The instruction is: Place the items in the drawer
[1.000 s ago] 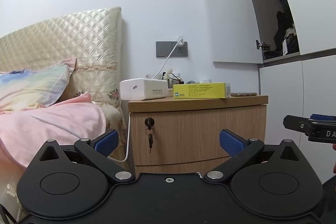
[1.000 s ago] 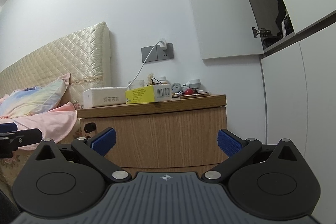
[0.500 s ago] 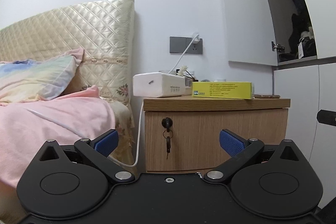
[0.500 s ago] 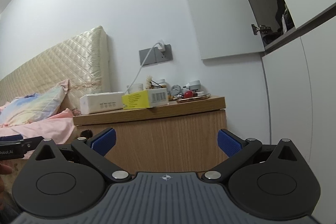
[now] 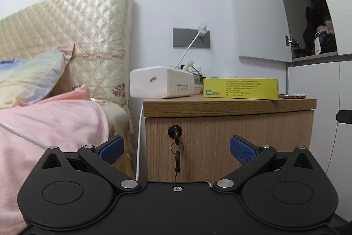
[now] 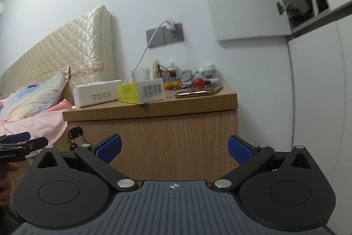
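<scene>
Bedroom corner, white wall, wooden nightstand (image 5: pixel 228 107) beside a bed with a pink blanket (image 5: pixel 50 120).

Nearest: left gripper (image 5: pixel 177 148), blue pads spread wide, nothing between them; it sits low, facing the drawer front (image 5: pixel 242 136). Right gripper (image 6: pixel 173 148) likewise spread wide and empty, facing the same drawer front from further right. A hand shows at the left edge of the right wrist view (only partly visible).

Drawer closed. Key (image 5: pixel 175 132) in its lock at the left end, a second key hanging from a ring beneath it.

On the nightstand top, near edge: yellow box (image 5: pixel 239 88), overhanging the front edge slightly in the right wrist view. White tissue pack (image 5: pixel 161 84) just left of it. Gold phone (image 6: pixel 199 91) lies flat to the right.

Farther back: red ball (image 6: pixel 198 82) and small clutter (too small to identify).

On the wall: grey socket (image 5: pixel 191 37) with a white charger plugged in, cable running down.
</scene>
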Available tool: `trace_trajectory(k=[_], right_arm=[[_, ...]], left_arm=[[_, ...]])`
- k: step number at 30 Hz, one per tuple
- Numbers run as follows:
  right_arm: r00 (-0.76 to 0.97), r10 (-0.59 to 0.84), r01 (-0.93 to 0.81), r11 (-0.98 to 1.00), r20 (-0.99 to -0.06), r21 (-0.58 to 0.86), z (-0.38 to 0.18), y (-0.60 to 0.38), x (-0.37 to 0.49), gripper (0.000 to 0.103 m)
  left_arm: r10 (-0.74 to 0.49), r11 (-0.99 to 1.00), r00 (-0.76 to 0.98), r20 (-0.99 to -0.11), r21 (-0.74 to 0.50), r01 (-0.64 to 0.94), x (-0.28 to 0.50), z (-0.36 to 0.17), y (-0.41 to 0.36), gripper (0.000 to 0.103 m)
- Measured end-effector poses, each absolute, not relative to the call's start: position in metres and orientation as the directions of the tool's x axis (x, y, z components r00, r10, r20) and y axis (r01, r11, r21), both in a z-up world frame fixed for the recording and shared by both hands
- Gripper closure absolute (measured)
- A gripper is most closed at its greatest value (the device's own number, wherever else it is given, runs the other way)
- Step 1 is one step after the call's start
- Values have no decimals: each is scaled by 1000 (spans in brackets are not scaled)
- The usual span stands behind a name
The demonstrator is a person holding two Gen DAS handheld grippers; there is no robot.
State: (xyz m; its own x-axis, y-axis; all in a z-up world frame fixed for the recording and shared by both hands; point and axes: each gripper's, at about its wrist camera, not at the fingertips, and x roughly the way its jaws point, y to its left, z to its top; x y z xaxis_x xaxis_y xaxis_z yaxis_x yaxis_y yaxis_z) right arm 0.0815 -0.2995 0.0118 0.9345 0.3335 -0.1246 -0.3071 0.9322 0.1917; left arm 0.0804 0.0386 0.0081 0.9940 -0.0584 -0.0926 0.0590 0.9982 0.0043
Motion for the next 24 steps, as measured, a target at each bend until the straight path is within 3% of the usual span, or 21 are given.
trace_trajectory(k=[15,18,24], right_arm=[[927,358,-319,910,-114,264,-12,-337,174,0],[923,374,-339,904,-97,261,-15,-338,184,0],[907,416,-390,891,-74,231,-27,-340,195,0]], left_arm=[[-59,997,984,-165,-55,50,165,-2,53,1],[-65,998,988,-143,-27,62,174,-11,53,1],[-90,996,979,-181,-1,91,191,-23,56,1]])
